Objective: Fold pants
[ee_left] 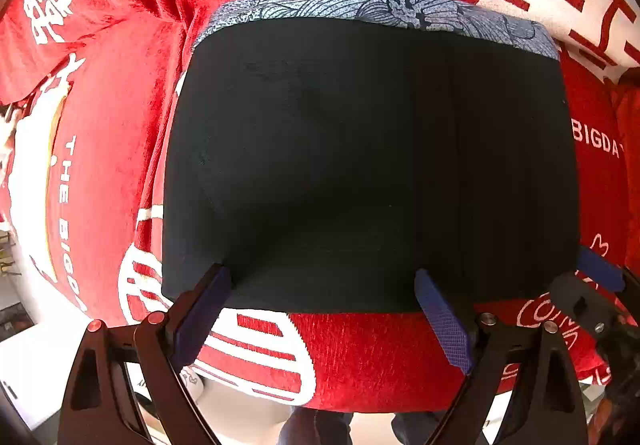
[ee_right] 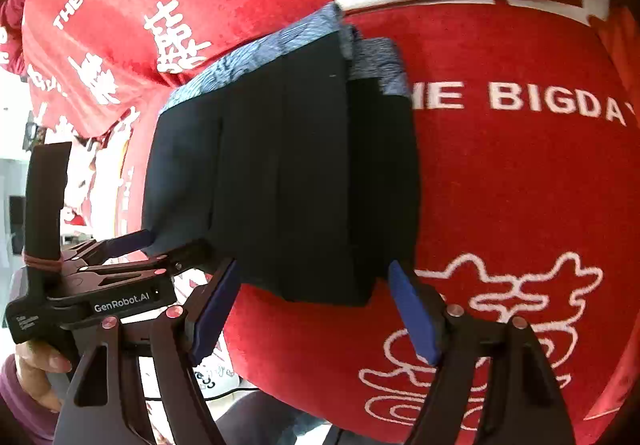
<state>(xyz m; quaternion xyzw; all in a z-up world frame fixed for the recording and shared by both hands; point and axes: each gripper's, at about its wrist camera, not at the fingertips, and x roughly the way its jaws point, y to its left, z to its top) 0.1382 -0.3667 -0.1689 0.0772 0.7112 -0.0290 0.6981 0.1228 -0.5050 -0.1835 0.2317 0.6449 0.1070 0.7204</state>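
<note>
The pants (ee_left: 360,165) lie folded into a black rectangle with a blue patterned band (ee_left: 380,9) along the far edge, on a red cloth. My left gripper (ee_left: 324,277) is open, its blue fingertips at the near edge of the pants, holding nothing. My right gripper (ee_right: 316,273) is open at the near right corner of the pants (ee_right: 288,173), empty. The right gripper also shows at the right edge of the left wrist view (ee_left: 596,285). The left gripper also shows at the left of the right wrist view (ee_right: 132,245).
The red cloth (ee_left: 120,125) with white characters and "THE BIGDAY" lettering covers the table (ee_right: 520,185). Its near edge drops off just behind my grippers. A person's hand (ee_right: 36,361) holds the left gripper handle.
</note>
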